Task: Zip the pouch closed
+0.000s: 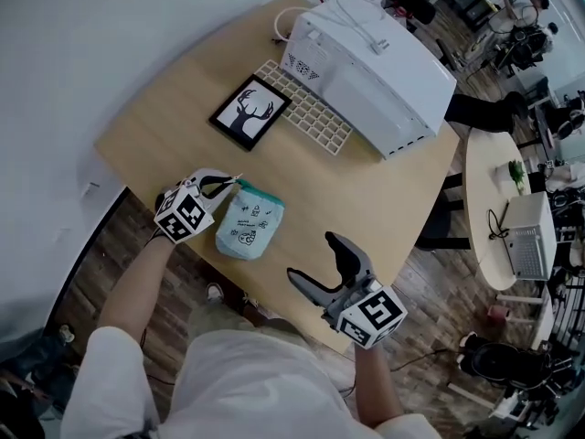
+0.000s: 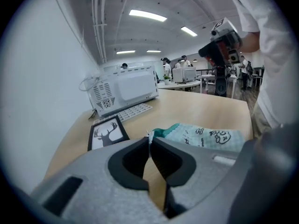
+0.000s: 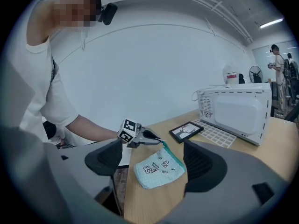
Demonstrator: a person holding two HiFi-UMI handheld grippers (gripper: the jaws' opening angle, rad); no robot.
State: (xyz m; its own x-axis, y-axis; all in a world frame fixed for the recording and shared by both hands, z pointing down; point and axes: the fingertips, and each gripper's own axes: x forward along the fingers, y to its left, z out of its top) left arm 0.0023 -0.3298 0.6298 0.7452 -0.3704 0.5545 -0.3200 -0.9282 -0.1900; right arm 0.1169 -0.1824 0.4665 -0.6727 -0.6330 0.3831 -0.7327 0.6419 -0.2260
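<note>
A mint-green pouch [image 1: 249,222] with small drawings and a teal zip edge lies flat near the table's front edge. My left gripper [image 1: 234,183] is at the pouch's far left corner, its jaws pressed together on a small pale tab [image 2: 149,135] at the end of the teal edge. In the left gripper view the pouch [image 2: 205,136] stretches away to the right of the closed jaws. My right gripper [image 1: 311,256] hovers open to the right of the pouch, apart from it. The right gripper view shows the pouch [image 3: 159,169] ahead between its wide jaws, with the left gripper [image 3: 160,139] at the teal end.
A white microwave [image 1: 375,71] stands at the table's far side, with a white gridded mat [image 1: 306,108] and a framed deer picture [image 1: 249,112] in front of it. The wooden table [image 1: 366,199] ends just below the pouch. A round table [image 1: 489,181] with a laptop stands at right.
</note>
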